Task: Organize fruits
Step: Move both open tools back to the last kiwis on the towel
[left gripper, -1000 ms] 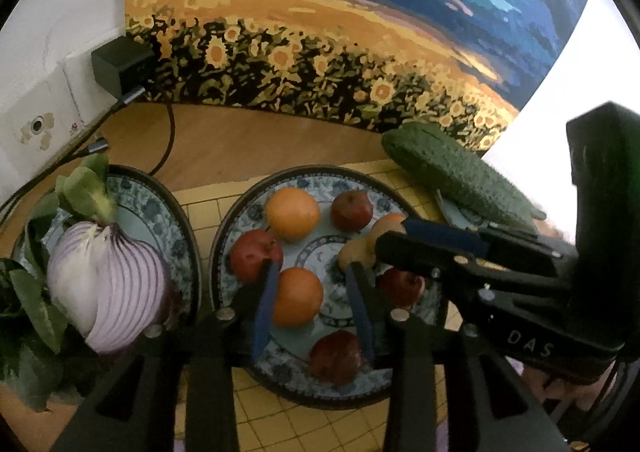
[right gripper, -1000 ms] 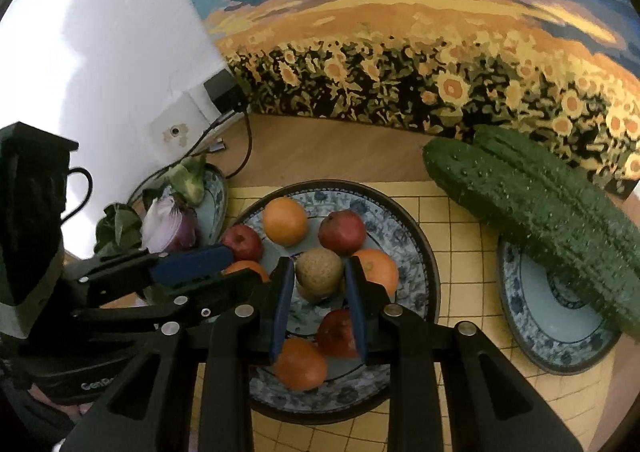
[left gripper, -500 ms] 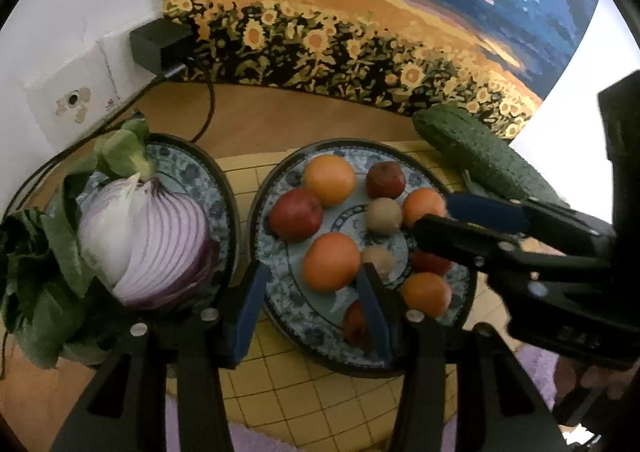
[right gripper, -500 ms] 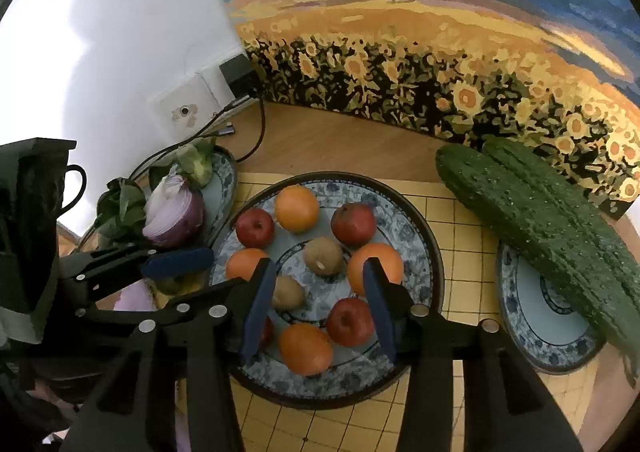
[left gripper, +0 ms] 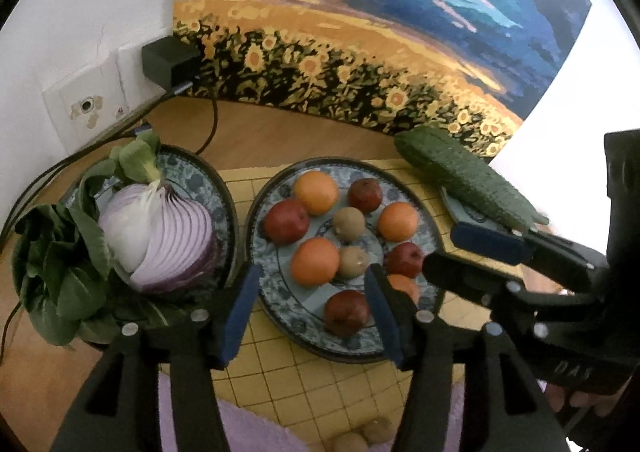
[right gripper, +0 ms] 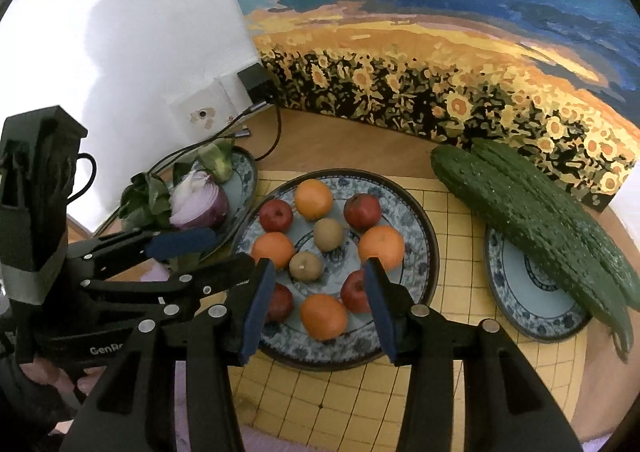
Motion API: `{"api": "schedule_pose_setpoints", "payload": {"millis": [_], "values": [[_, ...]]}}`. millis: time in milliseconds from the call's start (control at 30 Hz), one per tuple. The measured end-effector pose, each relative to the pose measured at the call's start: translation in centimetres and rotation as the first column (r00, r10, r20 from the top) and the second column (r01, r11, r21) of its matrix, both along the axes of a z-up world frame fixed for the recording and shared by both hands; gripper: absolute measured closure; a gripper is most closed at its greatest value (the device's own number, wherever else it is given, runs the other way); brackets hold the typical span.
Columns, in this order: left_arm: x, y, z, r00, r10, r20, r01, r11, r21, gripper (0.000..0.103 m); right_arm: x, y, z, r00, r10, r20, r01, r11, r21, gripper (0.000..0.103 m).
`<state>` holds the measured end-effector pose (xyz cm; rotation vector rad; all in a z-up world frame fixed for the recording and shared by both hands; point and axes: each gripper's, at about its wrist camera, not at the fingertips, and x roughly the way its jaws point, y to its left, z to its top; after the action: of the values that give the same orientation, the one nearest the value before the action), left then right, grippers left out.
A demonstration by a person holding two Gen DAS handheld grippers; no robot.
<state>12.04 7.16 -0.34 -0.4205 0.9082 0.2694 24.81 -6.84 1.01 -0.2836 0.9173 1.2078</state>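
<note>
A blue patterned fruit plate [left gripper: 280, 292] [right gripper: 416, 236] holds several oranges, several red apples and two kiwis [left gripper: 349, 218] [right gripper: 306, 266] in its middle. My left gripper [left gripper: 310, 312] is open and empty, held above the plate's near-left rim. My right gripper [right gripper: 318, 310] is open and empty, above the plate's near side. Each gripper shows in the other's view: the right one [left gripper: 464, 256], the left one [right gripper: 208, 252]. Two more kiwis [left gripper: 364, 434] lie on the mat by the near edge.
A left plate [left gripper: 192, 176] holds a halved red onion [left gripper: 160, 236] and leafy greens [left gripper: 56, 272]. A right plate [right gripper: 532, 304] carries two cucumbers [right gripper: 532, 220]. A sunflower painting [right gripper: 440, 84], a wall socket, a black adapter [left gripper: 168, 60] and cables stand behind.
Both grippers have opened and drawn back and up from the plate. The right gripper let go of a kiwi, which now lies in the plate's middle.
</note>
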Motion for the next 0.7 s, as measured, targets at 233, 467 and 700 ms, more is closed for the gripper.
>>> {"api": "schedule_pose_setpoints", "payload": {"millis": [233, 467, 700], "values": [[-0.7, -0.6, 1.0, 1.000, -0.002, 0.028, 0.001, 1.000, 0.014, 0.033, -1.0, -1.3, 0.1, 1.000, -0.009, -0.001, 0.009, 1.000, 0.005, 0.056], [-1.9, -1.3, 1.4, 0.999, -0.004, 0.040, 0.003, 1.000, 0.023, 0.030, -2.0, -2.4, 0.3, 1.000, -0.023, -0.007, 0.023, 1.000, 0.004, 0.056], [-3.1, -2.0, 0.7, 0.999, -0.009, 0.031, 0.009, 1.000, 0.008, 0.027, -2.6, -3.1, 0.4, 0.999, -0.040, -0.020, 0.040, 0.999, 0.005, 0.056]]}}
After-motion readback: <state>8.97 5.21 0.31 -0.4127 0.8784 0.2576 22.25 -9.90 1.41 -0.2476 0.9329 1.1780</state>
